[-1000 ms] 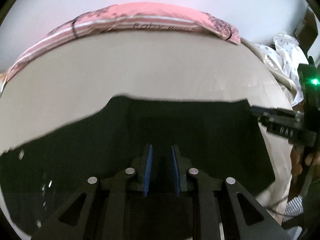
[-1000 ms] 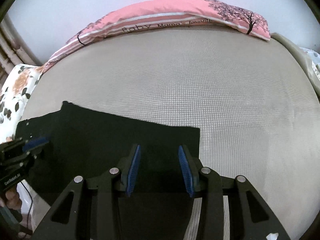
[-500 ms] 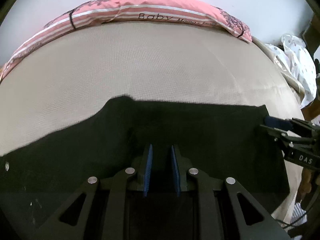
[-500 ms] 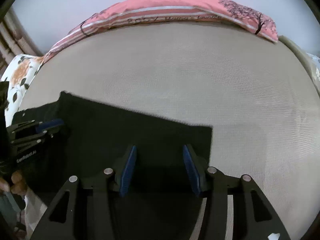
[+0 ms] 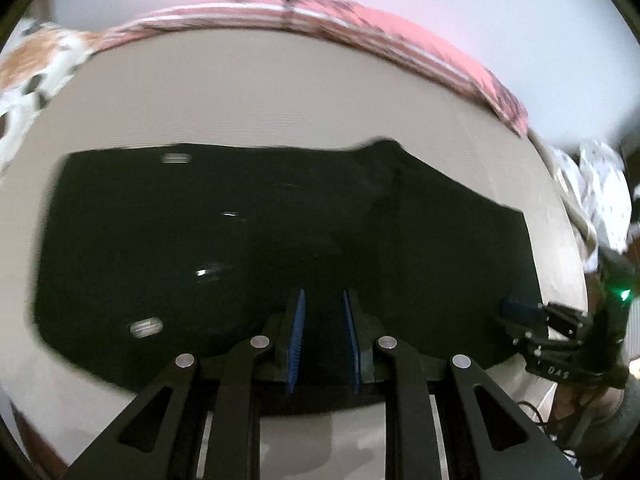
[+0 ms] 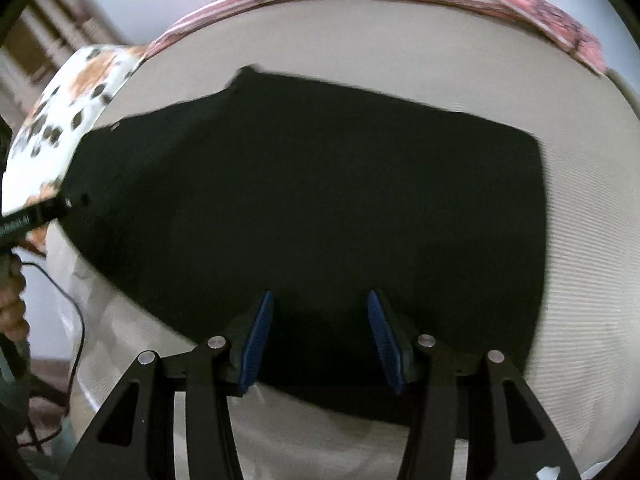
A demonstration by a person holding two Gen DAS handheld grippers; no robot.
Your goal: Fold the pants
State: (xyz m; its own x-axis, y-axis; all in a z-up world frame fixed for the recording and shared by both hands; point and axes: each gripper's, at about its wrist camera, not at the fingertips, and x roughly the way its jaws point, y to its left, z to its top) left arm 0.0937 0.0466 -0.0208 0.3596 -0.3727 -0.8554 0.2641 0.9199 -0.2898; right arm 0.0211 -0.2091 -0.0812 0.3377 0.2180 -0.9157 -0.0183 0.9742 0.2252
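Black pants (image 5: 240, 240) lie flat on the beige mattress (image 5: 240, 92), with the wide waist part and its shiny rivets on the left in the left wrist view. My left gripper (image 5: 323, 296) hovers over the pants' near edge. Its pads stand a narrow gap apart, with no cloth seen pinched. My right gripper (image 6: 320, 296) hangs over the near edge of the pants (image 6: 320, 200), jaws wide, nothing between the pads. The right gripper (image 5: 516, 312) also shows at the pants' right end, and the left gripper (image 6: 36, 214) at their left corner.
A pink striped pillow (image 5: 360, 20) lines the far edge of the bed. A floral pillow (image 6: 72, 92) sits at the left end, and white dotted cloth (image 5: 600, 200) lies off the right side. A cable (image 6: 76, 320) and a hand (image 6: 12, 300) show at the left.
Both grippers have drawn back toward the near edge, so the pants' near edge now shows. The left one slid left along the pants. The right jaws have widened.
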